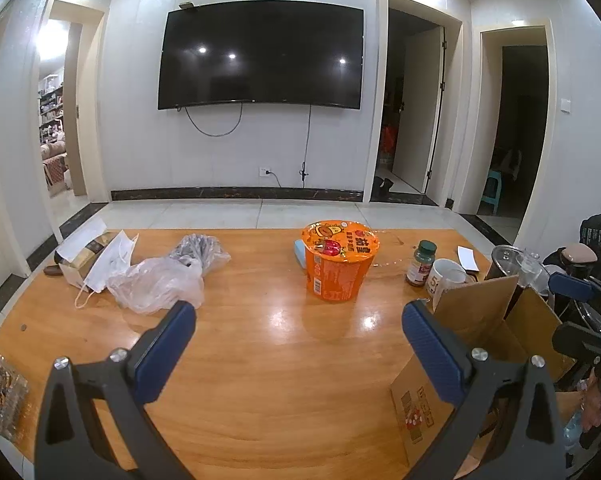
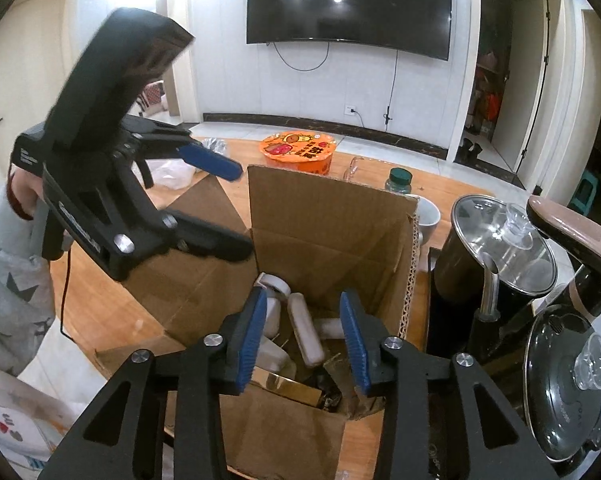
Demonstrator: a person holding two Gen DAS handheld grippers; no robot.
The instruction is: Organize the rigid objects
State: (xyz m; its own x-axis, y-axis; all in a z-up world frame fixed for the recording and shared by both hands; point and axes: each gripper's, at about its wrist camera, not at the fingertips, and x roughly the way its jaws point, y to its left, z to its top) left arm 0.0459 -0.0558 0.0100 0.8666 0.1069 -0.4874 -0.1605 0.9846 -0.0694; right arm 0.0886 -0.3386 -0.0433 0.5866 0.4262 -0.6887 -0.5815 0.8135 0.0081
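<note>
The left tongs hang spread wide and empty above the wooden surface, pointing toward the orange noodle cup that stands farther off at the middle. To its right stand a green-capped bottle and a white mug, just beside the open cardboard box. The right tongs hover parted and empty over that box, where pale containers lie among other packed items.

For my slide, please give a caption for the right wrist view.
Open right gripper above cardboard box holding white containers; open left gripper alongside.
</note>
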